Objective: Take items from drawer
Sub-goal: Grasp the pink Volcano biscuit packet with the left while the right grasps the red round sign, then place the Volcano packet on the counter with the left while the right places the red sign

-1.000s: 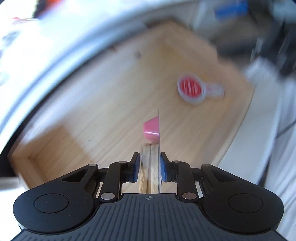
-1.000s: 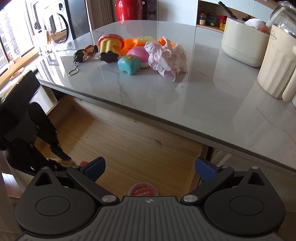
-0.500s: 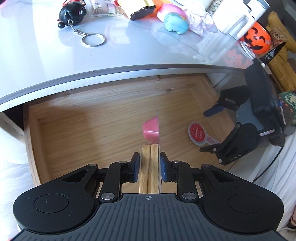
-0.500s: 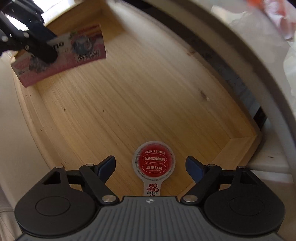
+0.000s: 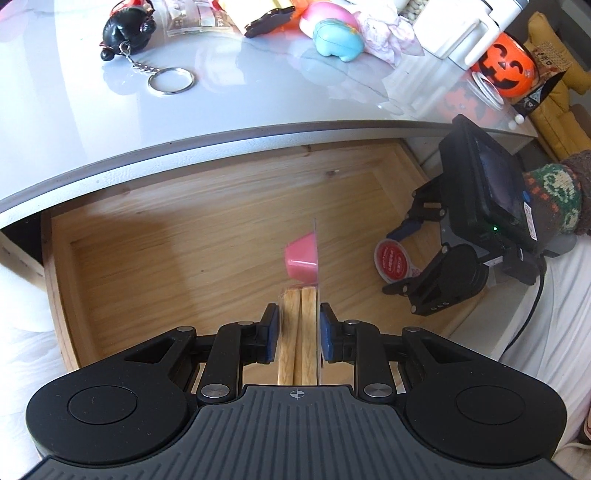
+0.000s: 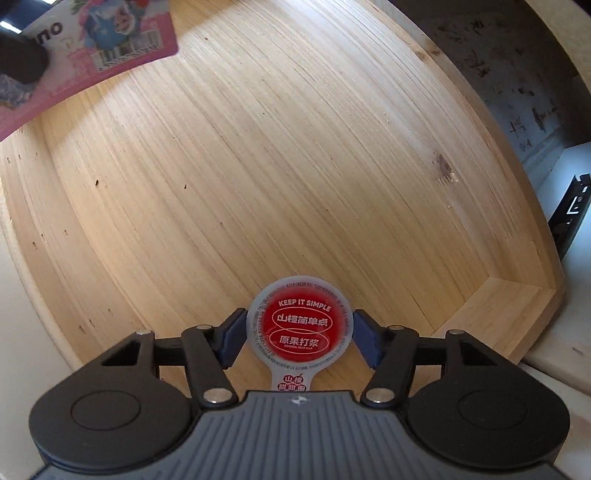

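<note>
The wooden drawer (image 5: 166, 258) stands pulled out under the grey countertop. Above its floor my left gripper (image 5: 295, 328) is shut on a snack pack (image 5: 300, 258) of biscuit sticks with a pink dip cup. The pack's printed pink back (image 6: 103, 48) shows at the top left of the right wrist view. A red-lidded cup (image 6: 299, 328) sits on the drawer floor (image 6: 295, 166) near the right front corner. My right gripper (image 6: 299, 339) has its blue pads against both sides of the lid. From the left wrist view the cup (image 5: 393, 260) lies between the right gripper's fingers (image 5: 404, 229).
On the countertop (image 5: 258, 96) lie a black keychain figure (image 5: 125, 31) with its ring (image 5: 171, 79), a blue squishy toy (image 5: 338, 40), a white appliance (image 5: 461, 29) and an orange pumpkin bucket (image 5: 504, 68). A knitted sleeve (image 5: 554, 195) holds the right gripper. The drawer's right wall (image 6: 517, 295) is close.
My right gripper has dropped closer to the red-lidded cup and its fingers have closed from wide open onto the lid. The left gripper still holds the snack pack over the drawer.
</note>
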The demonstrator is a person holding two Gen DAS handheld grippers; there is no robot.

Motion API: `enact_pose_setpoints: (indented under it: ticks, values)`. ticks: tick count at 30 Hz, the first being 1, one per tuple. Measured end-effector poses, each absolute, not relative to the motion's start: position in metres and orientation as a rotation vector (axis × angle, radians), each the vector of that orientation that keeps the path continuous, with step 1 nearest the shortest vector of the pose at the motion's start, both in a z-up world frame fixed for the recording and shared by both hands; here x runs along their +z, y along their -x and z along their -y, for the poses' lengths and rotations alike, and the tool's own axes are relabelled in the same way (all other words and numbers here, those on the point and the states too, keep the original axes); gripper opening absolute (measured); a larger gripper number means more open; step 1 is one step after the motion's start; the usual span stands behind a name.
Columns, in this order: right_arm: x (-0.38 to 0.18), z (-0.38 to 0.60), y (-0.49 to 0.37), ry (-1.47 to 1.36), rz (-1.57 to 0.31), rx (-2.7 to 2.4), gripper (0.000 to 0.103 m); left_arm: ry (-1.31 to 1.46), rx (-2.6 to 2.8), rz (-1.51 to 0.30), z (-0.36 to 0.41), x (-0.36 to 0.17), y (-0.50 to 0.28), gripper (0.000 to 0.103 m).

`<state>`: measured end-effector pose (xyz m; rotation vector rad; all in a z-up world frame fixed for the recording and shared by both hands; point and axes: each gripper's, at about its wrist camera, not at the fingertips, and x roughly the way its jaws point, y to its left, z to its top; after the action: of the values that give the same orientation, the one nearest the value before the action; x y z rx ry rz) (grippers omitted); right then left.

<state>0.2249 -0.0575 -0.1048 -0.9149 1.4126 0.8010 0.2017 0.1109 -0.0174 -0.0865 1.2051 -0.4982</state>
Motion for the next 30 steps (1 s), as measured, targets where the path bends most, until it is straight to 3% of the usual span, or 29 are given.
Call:
enact_pose_setpoints:
  ticks: [6, 15, 21, 24, 30]
  values:
    - [-0.058, 0.066, -0.208, 0.786, -1.302, 0.822, 0.061, 0.041, -0.496, -1.215, -0.104, -0.022, -0.2, 0.026]
    - [0.059, 0.114, -0.186, 0.212, -0.998, 0.804, 0.061, 0.033, -0.504, -1.144, -0.108, -0.015, -0.185, 0.026]
    - [0.072, 0.156, -0.202, 0.085, -0.898, 0.678, 0.062, 0.3, -0.498, -0.8, -0.141, 0.068, -0.176, 0.026]
    - [0.07, 0.164, -0.202, 0.044, -0.879, 0.669, 0.062, 0.298, -0.3, -0.663, -0.154, 0.098, -0.189, 0.026]
    - [0.068, 0.168, -0.206, 0.043, -0.861, 0.655, 0.062, 0.394, -0.053, -0.669, -0.204, 0.096, -0.245, 0.026]
